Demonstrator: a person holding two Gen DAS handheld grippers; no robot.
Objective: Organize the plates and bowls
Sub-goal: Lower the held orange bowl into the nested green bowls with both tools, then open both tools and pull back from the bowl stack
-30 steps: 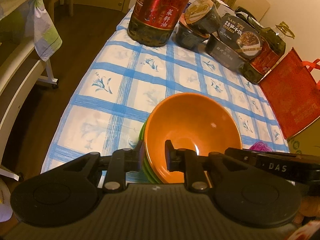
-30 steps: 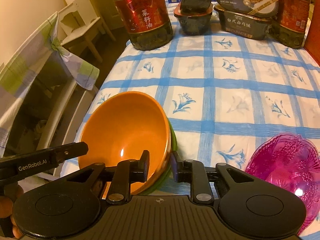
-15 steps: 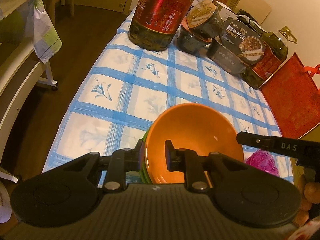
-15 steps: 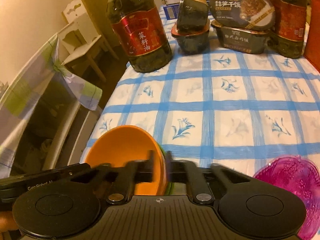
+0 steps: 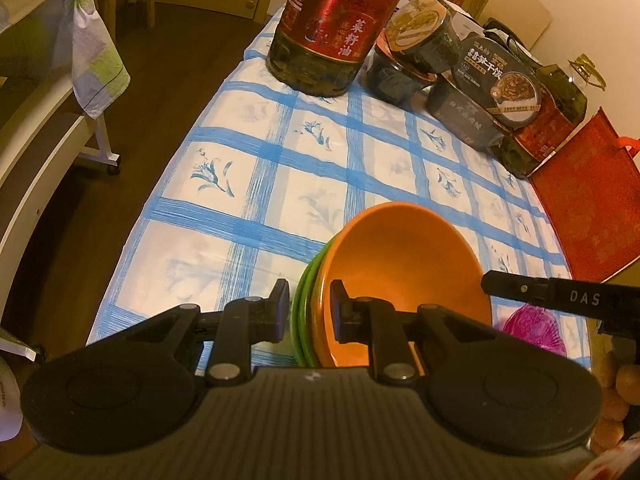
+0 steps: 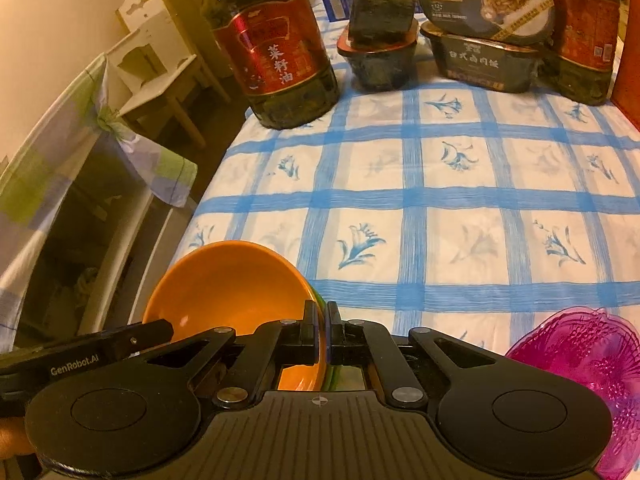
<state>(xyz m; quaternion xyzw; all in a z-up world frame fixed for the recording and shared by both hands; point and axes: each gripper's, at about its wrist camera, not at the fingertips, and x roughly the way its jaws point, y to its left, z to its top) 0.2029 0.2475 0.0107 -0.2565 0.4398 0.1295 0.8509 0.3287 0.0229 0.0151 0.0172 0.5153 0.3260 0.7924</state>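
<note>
Checked blue-and-white cloth (image 6: 460, 216) covers the table I am working at, under warm, dim light. My right gripper (image 6: 321, 330) has its jaws drawn right in: they have just been closing, and the near rim of the orange bowl (image 6: 228, 280) sits pinched between the pads. My left gripper (image 5: 308, 310) stands narrow, clamped across the opposite edge of the pile, one finger outside the green bowls (image 5: 306, 300) and the other inside the orange one. So the orange bowl is already nested on the green ones, near the table's front left corner, tipped a little rather than sitting flat. I judge that part of the job nearly done; the pile wants settling or carrying somewhere. Just beside it to the right, the purple glass dish (image 6: 580, 360) lies alone on the cloth, not yet stacked. Farther back stand the oil bottle (image 6: 272, 40) and boxed meals (image 6: 484, 28), well apart from my work.
</note>
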